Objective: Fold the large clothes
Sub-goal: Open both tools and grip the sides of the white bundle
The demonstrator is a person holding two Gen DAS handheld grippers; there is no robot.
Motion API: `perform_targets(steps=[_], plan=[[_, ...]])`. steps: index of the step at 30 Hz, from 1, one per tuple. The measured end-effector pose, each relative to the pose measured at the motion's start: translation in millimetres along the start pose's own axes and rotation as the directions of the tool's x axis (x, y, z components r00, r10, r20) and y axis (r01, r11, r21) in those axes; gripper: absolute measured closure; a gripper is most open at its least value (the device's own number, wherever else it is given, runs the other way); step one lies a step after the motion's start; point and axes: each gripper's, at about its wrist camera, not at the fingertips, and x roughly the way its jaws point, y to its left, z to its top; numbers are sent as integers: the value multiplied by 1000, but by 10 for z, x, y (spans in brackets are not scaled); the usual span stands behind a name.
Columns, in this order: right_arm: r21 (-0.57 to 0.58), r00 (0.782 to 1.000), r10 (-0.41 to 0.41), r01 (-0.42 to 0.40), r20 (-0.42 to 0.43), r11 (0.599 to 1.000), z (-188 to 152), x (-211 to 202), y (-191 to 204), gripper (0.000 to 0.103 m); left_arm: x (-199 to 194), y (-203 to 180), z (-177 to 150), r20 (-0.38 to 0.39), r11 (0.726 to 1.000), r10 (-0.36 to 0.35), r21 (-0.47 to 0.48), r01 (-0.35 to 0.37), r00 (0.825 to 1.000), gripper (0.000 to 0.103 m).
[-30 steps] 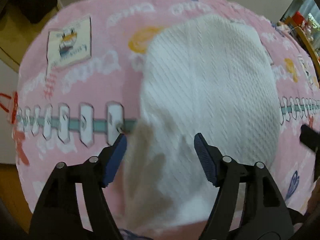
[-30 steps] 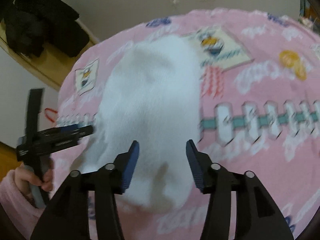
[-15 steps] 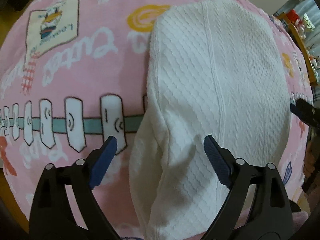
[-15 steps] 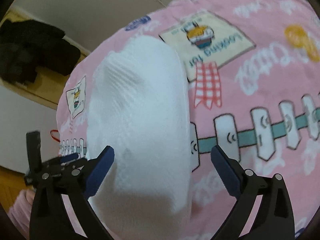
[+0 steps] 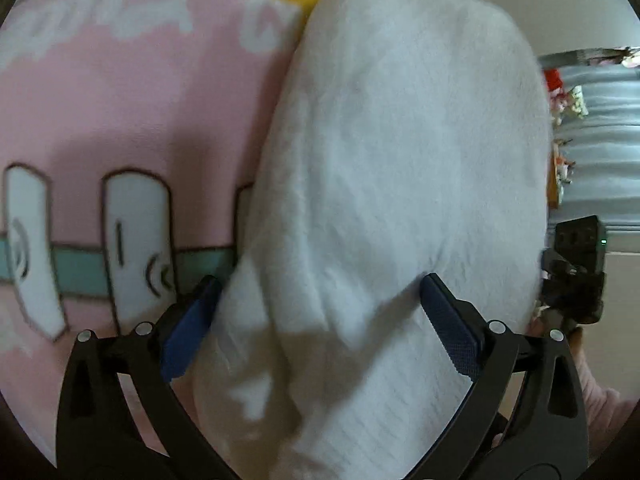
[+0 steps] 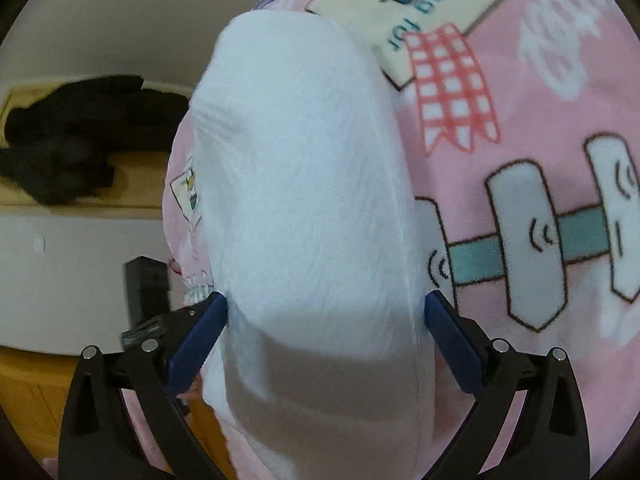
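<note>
On the pink blanket (image 5: 120, 92), folded white garment (image 5: 400, 160).

- Your left gripper (image 5: 320, 320) points steeply downward, and its jaws are opening (cloth lies between them, not pinched).
- Your right gripper (image 6: 326, 322) tilts downward too, with jaws spread wide and gripping nothing.

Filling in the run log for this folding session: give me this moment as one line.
stage: regrasp | left hand-held gripper: opening, straddles white knit garment | right hand-held gripper: open, straddles garment | surface: pink printed blanket
</note>
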Motion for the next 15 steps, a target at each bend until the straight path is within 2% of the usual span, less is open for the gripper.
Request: perform_targets(steps=[4,7,11,13,15], plan=[[-54,999,8,-10,-37,998,72,123,-11,6,72,72,67,-22,999,-45,11,46,999,5],[-72,999,14,-17,-47,997,84,227,-21,6,61,51,61,-21,999,-32,10,32,999,6],[-10,999,41,-41,-12,999,66,370,-73,6,119,-258,-53,-34,994,-28,100,32,999,10],[-10,1000,2,-2,14,1000,19,420,-4,6,150,-362,-104,-20,995,-13,103,15,1000,14],[-26,996,-75,76,39,997,-24,472,121,6,155,-360,-100,-14,996,-2,91,3,1000,18]])
